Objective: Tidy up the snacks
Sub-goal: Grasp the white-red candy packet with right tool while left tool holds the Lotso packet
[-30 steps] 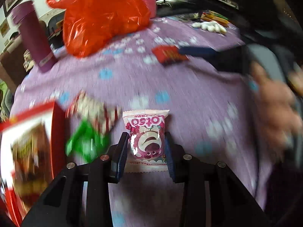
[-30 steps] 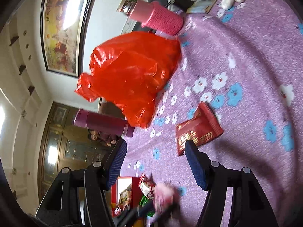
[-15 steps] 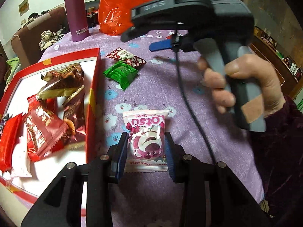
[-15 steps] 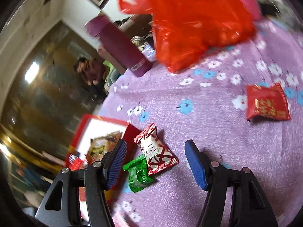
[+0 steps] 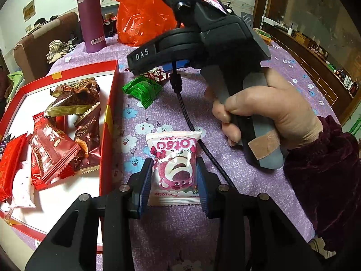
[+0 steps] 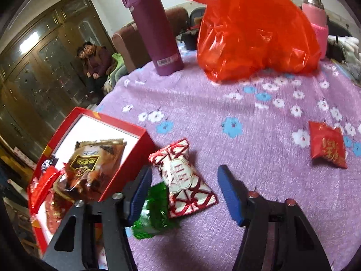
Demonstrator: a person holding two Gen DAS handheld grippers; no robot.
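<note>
My left gripper (image 5: pixel 173 167) is shut on a pink Lotso snack packet (image 5: pixel 173 169), held above the purple tablecloth just right of the red box (image 5: pixel 108 122), which holds several wrapped snacks. My right gripper (image 6: pixel 183 178) is open above a red-and-white snack packet (image 6: pixel 185 178) that lies between its fingers, overlapping a green packet (image 6: pixel 153 210). Both packets also show in the left wrist view, the green one (image 5: pixel 142 89) beside the box. A red packet (image 6: pixel 327 144) lies alone to the right.
A purple flask (image 6: pixel 153 29), an orange plastic bag (image 6: pixel 252 27) and a pink bottle (image 6: pixel 315 22) stand at the table's far side. The right gripper's cable (image 5: pixel 191 126) trails across the cloth. The red box (image 6: pixel 126 158) sits left of the right gripper.
My left gripper swung back toward the near side beside the red box, still holding the Lotso packet. My right gripper moved from the red packet down over the red-and-white packet.
</note>
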